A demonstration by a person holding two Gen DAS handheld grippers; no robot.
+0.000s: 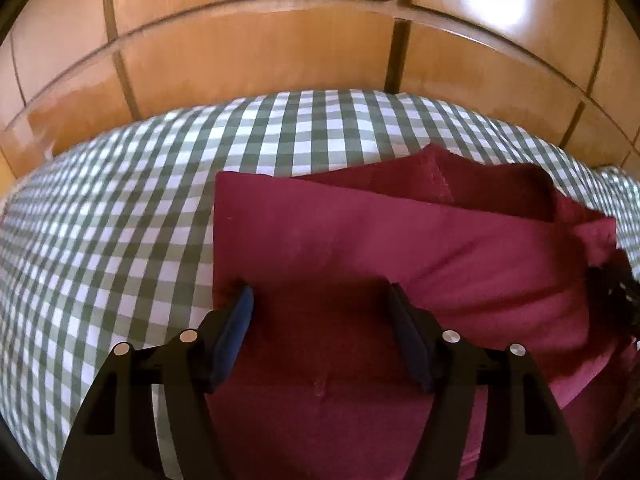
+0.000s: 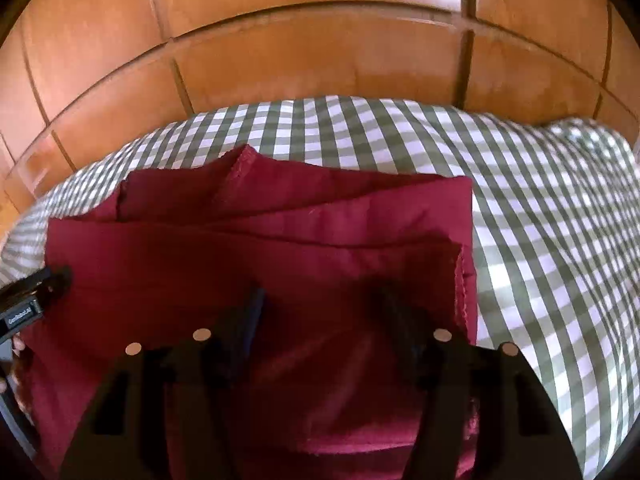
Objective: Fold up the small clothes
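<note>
You had only one piece of writing before you: a small white label with dark lettering [image 2: 22, 317] on the black body of the left gripper [image 2: 38, 292], at the left edge of the right wrist view. Its letters were too small and blurred to read with certainty.

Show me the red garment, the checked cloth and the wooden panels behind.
red garment [image 1: 360, 236], left wrist view, flat top layer.
checked cloth [image 2: 540, 240], right wrist view, bare part right of garment.
wooden panels [image 1: 260, 52], left wrist view, middle panel.
</note>
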